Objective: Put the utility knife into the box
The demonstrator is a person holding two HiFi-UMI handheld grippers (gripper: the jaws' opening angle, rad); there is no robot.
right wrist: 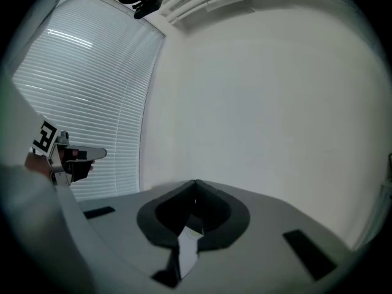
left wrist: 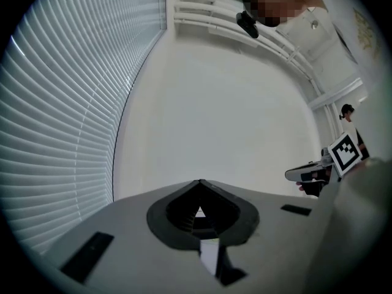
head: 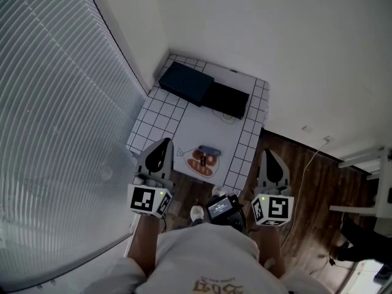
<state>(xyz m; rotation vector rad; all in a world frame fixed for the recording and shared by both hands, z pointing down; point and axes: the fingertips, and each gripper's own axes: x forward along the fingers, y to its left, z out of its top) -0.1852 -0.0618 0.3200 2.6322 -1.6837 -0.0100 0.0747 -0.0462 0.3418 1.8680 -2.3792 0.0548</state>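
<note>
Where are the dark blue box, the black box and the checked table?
dark blue box (head: 185,82), head view, its top face.
black box (head: 228,99), head view, its top face.
table (head: 153,115), head view, bare checked left part.

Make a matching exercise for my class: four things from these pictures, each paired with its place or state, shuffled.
Things:
1 left gripper
2 dark blue box
3 black box
4 orange items

Descriptions:
A far left corner of the table
B jaws shut, nothing between them
C near end of the table
D right of the blue box

Pairs: 1-B, 2-A, 3-D, 4-C
</note>
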